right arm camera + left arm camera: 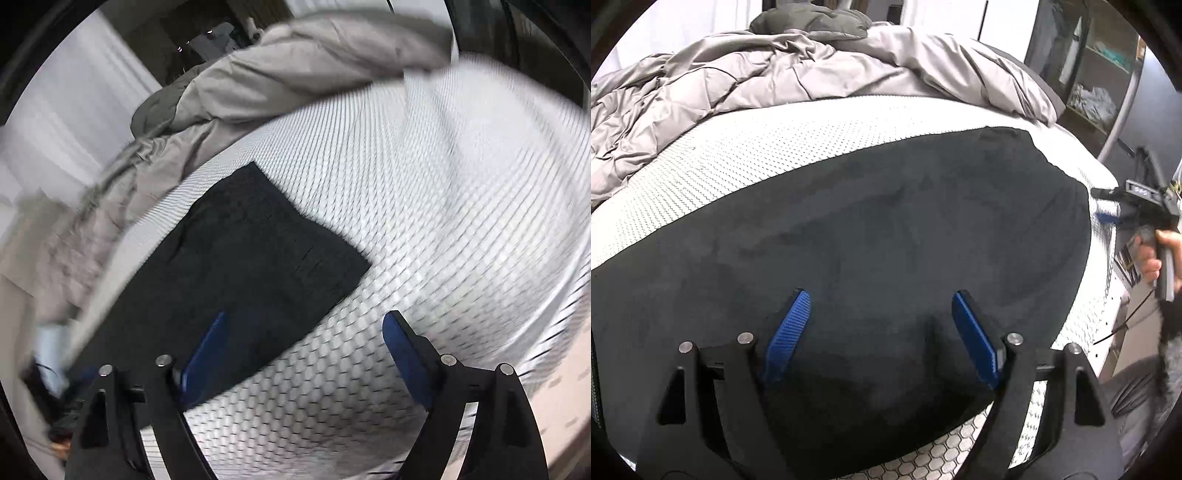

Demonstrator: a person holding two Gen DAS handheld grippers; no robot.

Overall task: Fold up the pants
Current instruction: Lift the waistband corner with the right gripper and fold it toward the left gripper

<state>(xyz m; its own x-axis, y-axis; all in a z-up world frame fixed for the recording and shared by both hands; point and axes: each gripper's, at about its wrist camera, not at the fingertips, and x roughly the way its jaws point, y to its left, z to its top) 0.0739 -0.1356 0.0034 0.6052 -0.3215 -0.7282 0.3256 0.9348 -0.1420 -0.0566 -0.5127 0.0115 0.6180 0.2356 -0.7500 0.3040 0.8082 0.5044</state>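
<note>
Pants (849, 229) lie flat on the bed's white patterned mattress (746, 147), a dark slab already doubled over, with the rumpled grey duvet (738, 85) heaped behind. As I judge it, one more fold or a final smoothing is the step in hand, and doing it well means pinching only the edge layers at matching corners, lifting both together and laying them over evenly so no crease is trapped beneath. My left gripper (879, 325) hovers over the near part of the cloth, its blue pads spread apart with nothing pinched between them. My right gripper (303, 354) also stands wide with nothing in it; its view is blurred, with one pad over the garment's near corner and the other over bare mattress. In the left view it sits off the garment's right end, held in my right hand (1152, 254). From my left camera the long axis runs left to right across the bed, its short right edge near the mattress corner; which end is the waistband I cannot tell.
</note>
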